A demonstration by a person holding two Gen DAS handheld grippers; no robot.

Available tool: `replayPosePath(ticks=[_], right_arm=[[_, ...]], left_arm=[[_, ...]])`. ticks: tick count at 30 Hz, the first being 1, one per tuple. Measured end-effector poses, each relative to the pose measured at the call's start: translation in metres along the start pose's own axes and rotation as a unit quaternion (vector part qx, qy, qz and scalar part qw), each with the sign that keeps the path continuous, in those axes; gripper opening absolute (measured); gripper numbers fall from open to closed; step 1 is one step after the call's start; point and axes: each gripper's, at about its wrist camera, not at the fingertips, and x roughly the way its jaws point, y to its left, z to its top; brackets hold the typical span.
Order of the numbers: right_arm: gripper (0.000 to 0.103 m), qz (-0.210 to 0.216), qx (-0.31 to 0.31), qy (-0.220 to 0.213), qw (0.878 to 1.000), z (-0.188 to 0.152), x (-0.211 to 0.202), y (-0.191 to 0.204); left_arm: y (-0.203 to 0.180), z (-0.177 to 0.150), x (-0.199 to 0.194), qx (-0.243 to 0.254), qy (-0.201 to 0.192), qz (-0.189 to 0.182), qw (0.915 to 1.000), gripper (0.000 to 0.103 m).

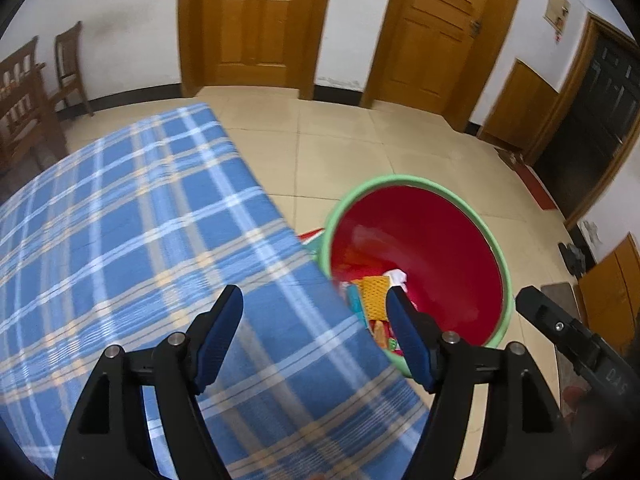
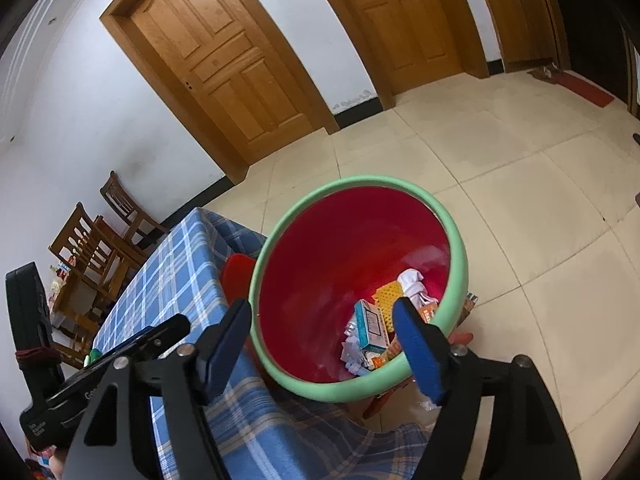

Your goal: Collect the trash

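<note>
We see a big red bin (image 2: 352, 256) with a green rim, standing upright on the floor right beside the table. Trash lies at its bottom: a small box (image 2: 370, 326), a yellow net piece (image 2: 388, 294), a white wad (image 2: 412, 280) and crumpled wrappers (image 2: 352, 350).

The left black two-finger gripper with blue pads (image 1: 314, 334) is standing wide open, and nothing is sitting between its 2 fingers. The right black two-finger gripper with blue pads (image 2: 322, 342) is also spreading its fingers wide, holding nothing. Both grippers are pointing forward and a little downward, side by side.
</note>
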Motion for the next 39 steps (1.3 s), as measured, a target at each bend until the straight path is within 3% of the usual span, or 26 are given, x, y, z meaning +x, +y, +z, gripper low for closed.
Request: replayPosePath(ticks=[17,25,39], right_arm=[[0.088,0.028,-0.086,-0.019,0.996,-0.017,-0.017,0.071],[0.093,0.047,-0.125,-0.015,0.991,-0.037,-0.02,0.104],[0.095,0.033,-0.183,-0.042,0.982,-0.077,-0.027,0.137]], left_arm=[[0.061,-0.023,-0.073,-0.056,-0.056,0.082,0.9935,0.077],[0.088,-0.039,-0.097,-0.082,-0.068,0.102,0.9891,0.078],[0.109,-0.074,-0.128,-0.095,-0.105,0.156,0.9776,0.078]])
